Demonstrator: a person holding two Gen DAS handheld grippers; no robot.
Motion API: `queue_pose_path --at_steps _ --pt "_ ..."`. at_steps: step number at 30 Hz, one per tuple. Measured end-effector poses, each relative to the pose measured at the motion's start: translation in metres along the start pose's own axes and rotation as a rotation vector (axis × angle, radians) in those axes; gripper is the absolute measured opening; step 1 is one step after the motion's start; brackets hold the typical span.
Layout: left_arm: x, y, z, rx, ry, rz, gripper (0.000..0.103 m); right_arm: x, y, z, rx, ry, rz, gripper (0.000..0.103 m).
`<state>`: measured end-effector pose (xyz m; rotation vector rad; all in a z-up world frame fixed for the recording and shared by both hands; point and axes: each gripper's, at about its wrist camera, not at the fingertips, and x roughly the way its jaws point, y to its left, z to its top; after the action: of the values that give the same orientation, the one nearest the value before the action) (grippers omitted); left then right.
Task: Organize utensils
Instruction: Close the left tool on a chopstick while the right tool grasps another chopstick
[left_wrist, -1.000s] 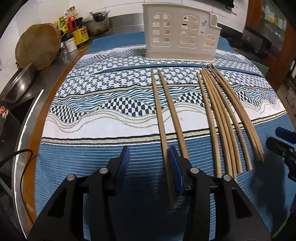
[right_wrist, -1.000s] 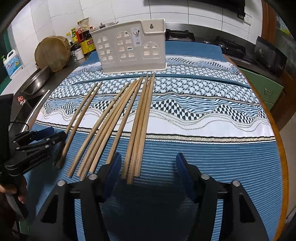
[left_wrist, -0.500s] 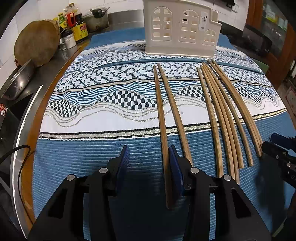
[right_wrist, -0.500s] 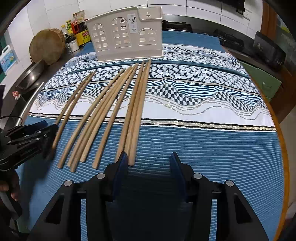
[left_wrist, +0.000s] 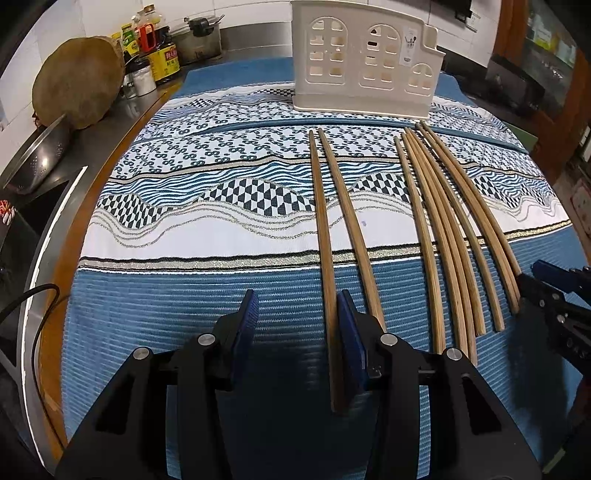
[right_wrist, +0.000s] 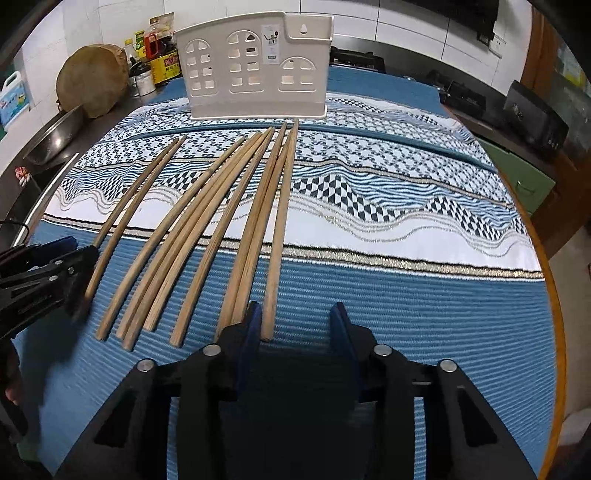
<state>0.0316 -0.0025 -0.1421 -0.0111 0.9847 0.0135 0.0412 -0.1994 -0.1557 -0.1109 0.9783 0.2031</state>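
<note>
Left wrist view. The left gripper (left_wrist: 297, 325) hangs low over the blue band of the patterned cloth (left_wrist: 221, 236), jaws spread apart, nothing clamped. The leftmost chopstick (left_wrist: 325, 258) runs forward from between the jaws, its near end lying just inside the right-hand pad (left_wrist: 351, 343); whether pad and wood touch I cannot tell. Its partner chopstick (left_wrist: 351, 225) lies just outside that pad, partly hidden behind it. Further right of the claw, a fan of six chopsticks (left_wrist: 447, 236) lies flat on the cloth. Straight ahead, well beyond the stick tips, stands the cream utensil holder (left_wrist: 365, 62); no sticks visible through its cut-out windows. At the far right edge the right gripper (left_wrist: 546, 284) sits by the outermost sticks' near ends.

Right wrist view. The right gripper (right_wrist: 297, 325), jaws parted and gripping nothing. The rightmost chopstick (right_wrist: 280, 221) ends just inside the left pad (right_wrist: 251, 328); two more end right at that pad's outer side. Remaining sticks spread off to the left, toward the left gripper (right_wrist: 62, 254) at the frame edge. Holder (right_wrist: 258, 66) ahead, beyond the tips.

Judgement: all eight sticks on the cloth, none gripped or lifted. Sorting looks barely begun; every stick is yet to go into the holder.
</note>
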Motion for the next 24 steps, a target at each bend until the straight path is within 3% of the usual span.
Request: queue_pose_path --at_steps 3,18,22,23,24 --pt "-0.0005 0.0008 0.0000 0.002 0.001 -0.009 0.045 0.0001 0.0003 0.0001 0.001 -0.005 0.002 0.027" --pt "-0.0008 -0.0054 -0.0002 0.014 -0.005 -0.055 0.045 0.0022 0.0007 0.0012 0.004 -0.023 0.005 0.026" --pt "-0.0021 0.0015 0.0010 -0.022 -0.004 -0.098 0.044 0.0021 0.0006 0.0002 0.005 -0.024 0.007 0.026" --pt "-0.0020 0.0020 0.0009 -0.026 -0.003 -0.103 0.044 0.0021 0.0006 0.0003 0.005 -0.024 0.007 0.026" --pt "-0.0022 0.0030 0.0008 -0.029 -0.005 -0.109 0.036 0.0021 0.0004 0.0004 0.005 -0.025 0.007 0.026"
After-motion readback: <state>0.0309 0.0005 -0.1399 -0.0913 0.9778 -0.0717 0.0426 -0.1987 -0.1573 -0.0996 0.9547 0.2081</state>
